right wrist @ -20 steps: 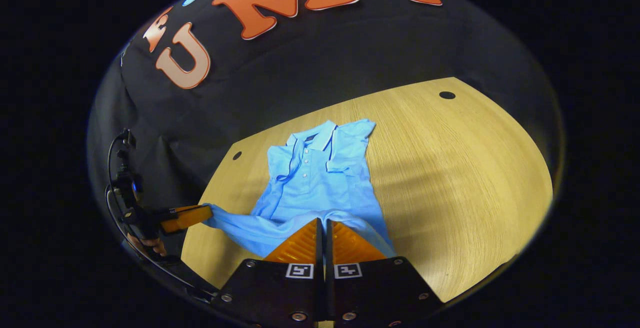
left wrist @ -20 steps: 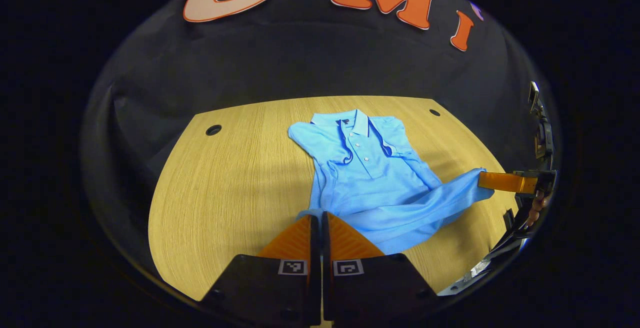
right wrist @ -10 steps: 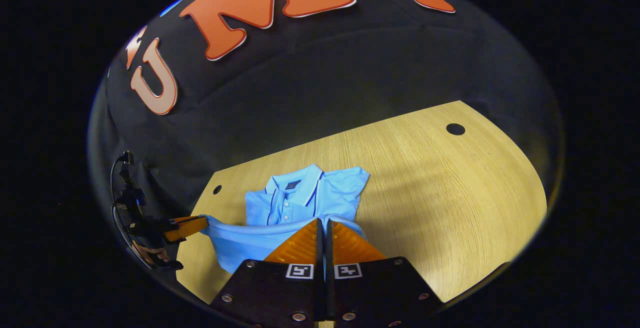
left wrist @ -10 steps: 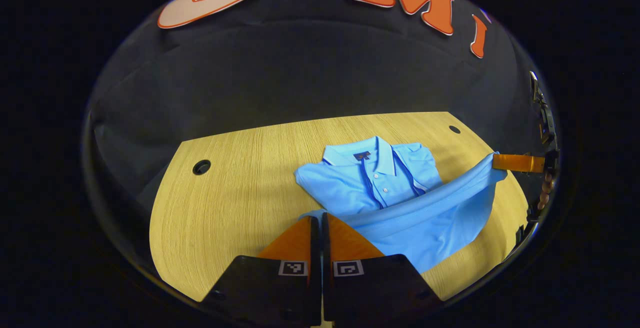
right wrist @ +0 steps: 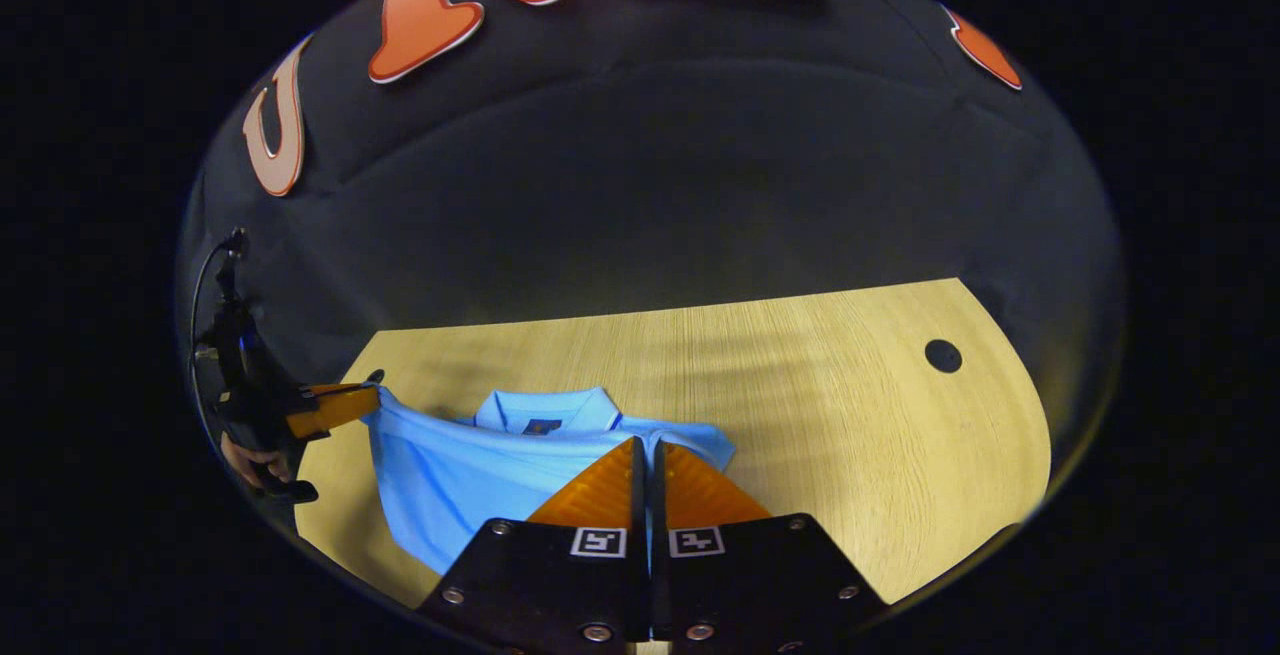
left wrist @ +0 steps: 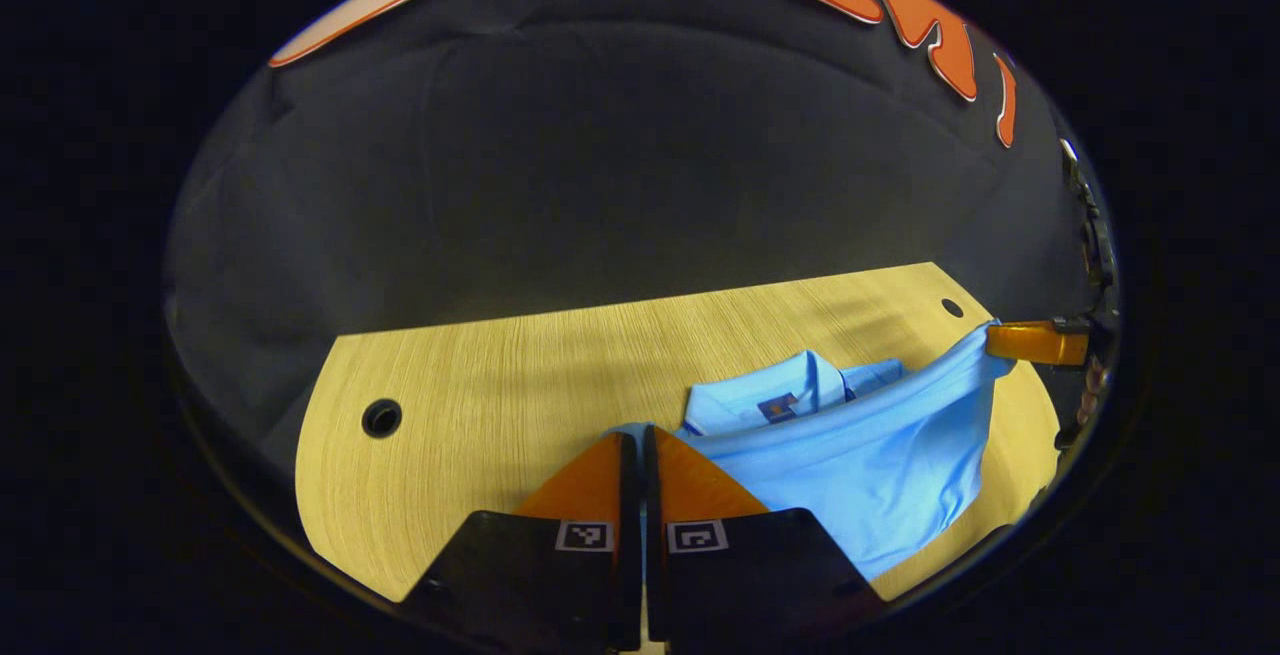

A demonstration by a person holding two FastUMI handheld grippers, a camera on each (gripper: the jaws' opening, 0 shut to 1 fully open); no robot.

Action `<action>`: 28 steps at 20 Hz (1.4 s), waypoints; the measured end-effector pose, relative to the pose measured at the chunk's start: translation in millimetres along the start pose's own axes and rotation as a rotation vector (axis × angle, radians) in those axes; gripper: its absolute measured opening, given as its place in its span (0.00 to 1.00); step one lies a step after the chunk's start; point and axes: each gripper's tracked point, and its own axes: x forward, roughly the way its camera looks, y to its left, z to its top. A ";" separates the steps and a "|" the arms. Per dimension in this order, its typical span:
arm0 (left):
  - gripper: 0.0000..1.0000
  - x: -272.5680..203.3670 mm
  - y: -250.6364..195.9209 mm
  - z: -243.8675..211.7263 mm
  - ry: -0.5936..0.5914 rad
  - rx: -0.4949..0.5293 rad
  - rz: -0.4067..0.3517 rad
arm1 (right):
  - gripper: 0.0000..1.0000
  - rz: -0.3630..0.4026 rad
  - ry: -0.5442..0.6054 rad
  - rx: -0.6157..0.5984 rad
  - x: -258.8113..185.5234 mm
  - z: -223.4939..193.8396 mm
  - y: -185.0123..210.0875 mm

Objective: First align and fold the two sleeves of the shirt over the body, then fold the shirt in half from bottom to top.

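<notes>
The blue shirt (left wrist: 880, 455) sat at the lower right of the wooden table (left wrist: 480, 385), its hem lifted higher than half a second earlier, now hiding the buttons. The left gripper (left wrist: 634, 438) and right gripper (right wrist: 642, 447) each stayed clamped on a hem corner.
</notes>
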 end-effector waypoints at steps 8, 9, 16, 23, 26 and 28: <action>0.68 -25.2 -2.4 13.0 -0.015 0.008 0.018 | 0.79 -0.105 0.021 -0.024 -3.4 1.7 -21.3; 0.77 -35.5 -0.8 14.1 -0.026 0.008 0.032 | 0.85 -0.100 0.005 -0.026 -13.9 4.7 -20.2; 0.97 -143.1 -33.8 26.7 -0.127 -0.010 0.075 | 0.98 -0.086 -0.100 -0.087 -106.0 11.2 -16.7; 0.97 -252.1 -81.3 18.0 -0.246 -0.041 0.100 | 0.97 -0.051 -0.238 -0.162 -203.1 8.4 -3.2; 0.96 -293.3 -102.4 10.8 -0.301 -0.058 0.115 | 0.98 -0.028 -0.312 -0.162 -243.6 8.9 -0.6; 0.96 -320.5 -111.9 4.6 -0.350 -0.045 0.141 | 0.97 -0.015 -0.355 -0.160 -269.1 3.5 1.6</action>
